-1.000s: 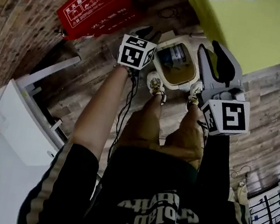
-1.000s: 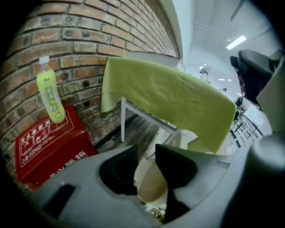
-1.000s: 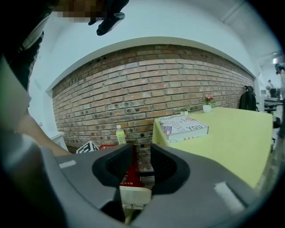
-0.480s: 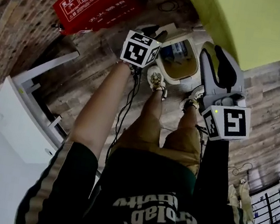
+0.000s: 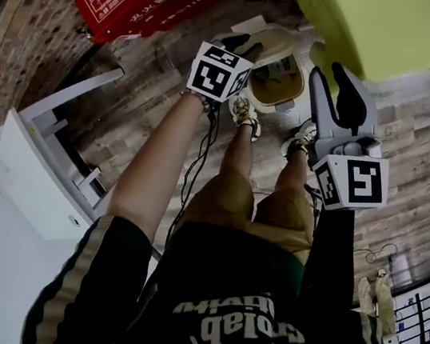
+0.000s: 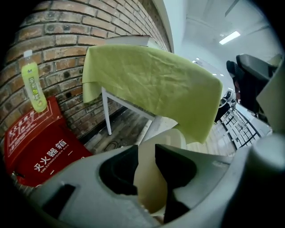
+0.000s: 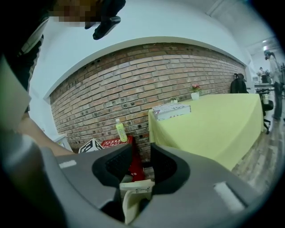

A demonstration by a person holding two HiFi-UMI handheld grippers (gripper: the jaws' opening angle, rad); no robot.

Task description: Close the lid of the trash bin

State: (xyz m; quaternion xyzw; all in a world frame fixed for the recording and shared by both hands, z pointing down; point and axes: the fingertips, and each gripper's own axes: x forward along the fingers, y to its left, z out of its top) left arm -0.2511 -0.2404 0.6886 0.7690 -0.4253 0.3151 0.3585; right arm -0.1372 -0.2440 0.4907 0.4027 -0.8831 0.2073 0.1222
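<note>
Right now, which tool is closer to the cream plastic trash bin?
The left tool: in its own view the cream plastic trash bin fills the gap between its open jaws. In the right tool's view the bin sits small and low in the gap.

The trash bin [image 5: 303, 82] is partly hidden behind the left gripper [image 5: 244, 46] (contents too dim to tell).

Smooth cream plastic trash bin [image 6: 149, 178] on a worn wood-plank floor [image 5: 148, 108]; behind the bin a rough brick wall [image 7: 147, 84], beside it creased matt yellow-green cloth [image 6: 151, 84].
</note>
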